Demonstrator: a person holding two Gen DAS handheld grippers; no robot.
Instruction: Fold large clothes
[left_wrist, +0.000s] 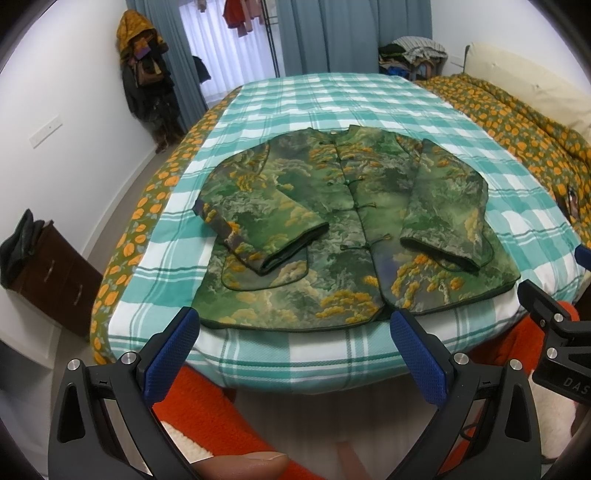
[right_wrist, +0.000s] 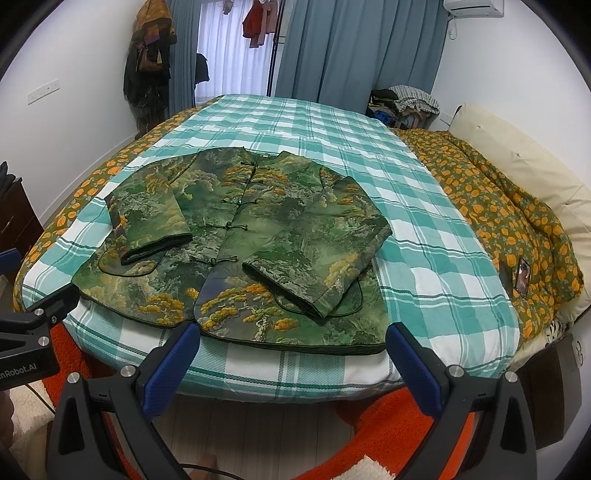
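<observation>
A green jacket (left_wrist: 343, 229) (right_wrist: 251, 251) with orange tree print and knot buttons lies flat, front up, on the teal checked bed cover (left_wrist: 332, 99) (right_wrist: 424, 206). Both sleeves are folded in over its front. Its hem lies near the bed's front edge. My left gripper (left_wrist: 293, 325) hovers open just before the hem, over the bed's edge, with nothing between its blue pads. My right gripper (right_wrist: 293, 338) is open too, in front of the hem's right half, holding nothing. The right gripper's body shows at the right edge of the left wrist view.
An orange-flowered quilt (right_wrist: 509, 221) and a cream pillow (right_wrist: 517, 162) lie along the bed's right side. A brown drawer unit (left_wrist: 55, 280) stands at the left wall. Clothes hang on a stand (right_wrist: 151, 62) by blue curtains (right_wrist: 351, 48). An orange rug (right_wrist: 388, 424) covers the floor below.
</observation>
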